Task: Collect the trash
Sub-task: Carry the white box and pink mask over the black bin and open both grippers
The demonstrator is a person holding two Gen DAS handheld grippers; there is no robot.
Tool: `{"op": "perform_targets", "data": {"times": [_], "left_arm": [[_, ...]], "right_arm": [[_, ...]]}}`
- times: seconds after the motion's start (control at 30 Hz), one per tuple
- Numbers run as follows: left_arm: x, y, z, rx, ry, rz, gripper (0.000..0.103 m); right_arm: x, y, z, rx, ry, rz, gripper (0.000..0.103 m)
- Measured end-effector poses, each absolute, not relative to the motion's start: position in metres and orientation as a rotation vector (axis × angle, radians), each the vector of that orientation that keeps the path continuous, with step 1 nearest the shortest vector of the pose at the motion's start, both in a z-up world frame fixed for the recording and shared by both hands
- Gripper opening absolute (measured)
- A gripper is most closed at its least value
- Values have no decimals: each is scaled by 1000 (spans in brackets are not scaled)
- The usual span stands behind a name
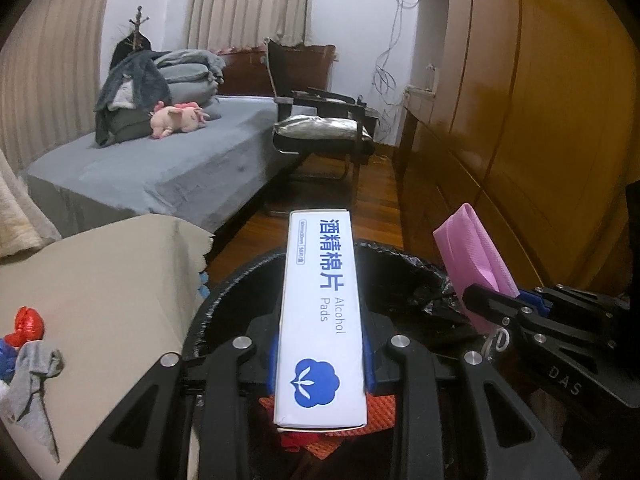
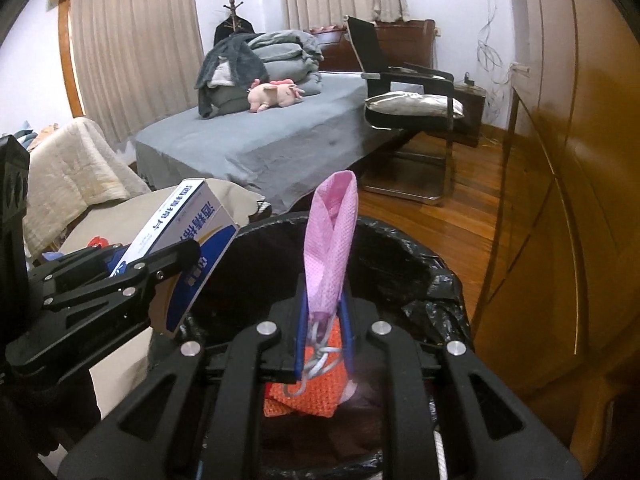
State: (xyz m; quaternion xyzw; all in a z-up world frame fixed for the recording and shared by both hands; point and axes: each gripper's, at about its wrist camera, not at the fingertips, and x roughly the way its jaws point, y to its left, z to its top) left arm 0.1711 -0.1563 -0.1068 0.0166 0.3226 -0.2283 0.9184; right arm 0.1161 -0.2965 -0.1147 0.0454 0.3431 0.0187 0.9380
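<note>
My left gripper (image 1: 320,360) is shut on a white and blue alcohol pads box (image 1: 320,312) and holds it over the black-lined trash bin (image 1: 400,264). The box also shows in the right wrist view (image 2: 180,232). My right gripper (image 2: 325,328) is shut on a folded pink face mask (image 2: 330,248), upright above the same bin (image 2: 420,276); the mask also shows in the left wrist view (image 1: 476,256). Orange mesh (image 2: 316,392) and red scraps (image 1: 296,440) lie inside the bin.
A beige-covered table (image 1: 104,292) at the left carries a grey sock (image 1: 32,376) and a red object (image 1: 28,324). A grey bed (image 1: 160,168) with a pink plush toy (image 1: 176,118), a black chair (image 1: 320,120) and a wooden wardrobe (image 1: 520,120) stand around.
</note>
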Motion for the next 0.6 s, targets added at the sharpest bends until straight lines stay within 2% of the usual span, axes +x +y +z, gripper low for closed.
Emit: {"op": "perform_targets", "data": {"times": [0.03, 0.07, 0.1, 0.17, 0.23, 0.27, 0.33, 0.4, 0.5, 0.6], "left_arm": [[173, -158, -108, 33, 670, -474, 31], [175, -157, -109, 29, 678, -485, 36], [178, -154, -110, 27, 684, -489, 47], [180, -150, -109, 18, 680, -490, 56], [179, -145, -108, 12, 675, -484, 59], [178, -143, -108, 9, 671, -480, 65], [176, -135, -106, 2, 661, -472, 68], [173, -126, -102, 2, 646, -450, 76], [166, -109, -95, -4, 626, -417, 86], [161, -92, -90, -9, 616, -385, 91]], "right_arm": [[118, -298, -115, 93, 703, 33, 20], [119, -299, -115, 95, 703, 28, 33], [119, -300, -116, 97, 700, 17, 44], [119, -302, -115, 98, 692, 8, 48], [119, -303, -114, 97, 689, 3, 55], [119, -303, -113, 98, 686, -1, 60], [118, -303, -110, 96, 674, -6, 70], [116, -300, -104, 86, 657, -19, 89], [114, -294, -95, 77, 637, -9, 92], [115, -286, -87, 75, 631, 10, 95]]}}
